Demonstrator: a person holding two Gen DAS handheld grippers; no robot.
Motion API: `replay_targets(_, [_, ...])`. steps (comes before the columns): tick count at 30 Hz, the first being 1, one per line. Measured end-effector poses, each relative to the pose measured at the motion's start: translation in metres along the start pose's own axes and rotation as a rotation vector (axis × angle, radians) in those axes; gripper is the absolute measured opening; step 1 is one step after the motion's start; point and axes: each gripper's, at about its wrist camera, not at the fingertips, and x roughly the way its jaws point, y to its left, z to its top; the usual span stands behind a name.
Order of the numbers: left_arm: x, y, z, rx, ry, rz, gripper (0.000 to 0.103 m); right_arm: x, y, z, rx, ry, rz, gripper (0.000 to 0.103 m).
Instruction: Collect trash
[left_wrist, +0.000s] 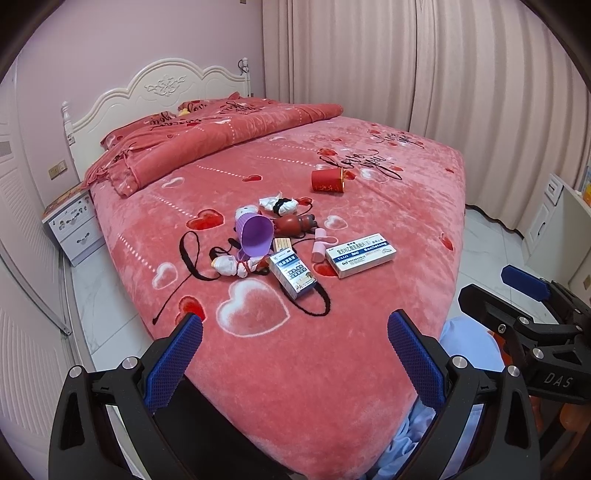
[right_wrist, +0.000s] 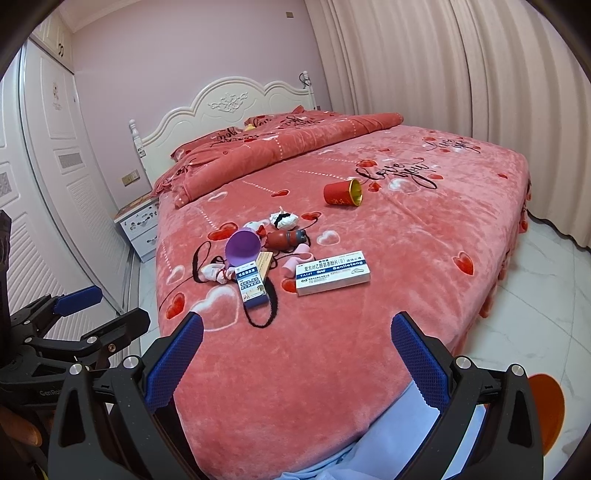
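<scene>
Nothing picked up yet, by the look of it: left gripper (left_wrist: 295, 354) and right gripper (right_wrist: 297, 354) both gape empty. The trash lies well ahead of the fingers: small box (left_wrist: 291, 275), long box (left_wrist: 364, 254), red cup (left_wrist: 328, 180) farthest. Next: reach in, straddle one box. Pink bedspread (left_wrist: 314, 369), curtains (left_wrist: 443, 74) right.

Near bedspread (left_wrist: 295, 369) lies bare under both tools; clutter around the purple cup (left_wrist: 255, 236) crowds mid-bed.
</scene>
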Motion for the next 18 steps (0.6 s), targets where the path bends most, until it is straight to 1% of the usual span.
replay_targets(18, [0.0021,-0.0011,-0.0009,0.008,0.018,0.005,0.099,0.0016,-0.004,0.0013,0.006,0.013,0.004,0.099])
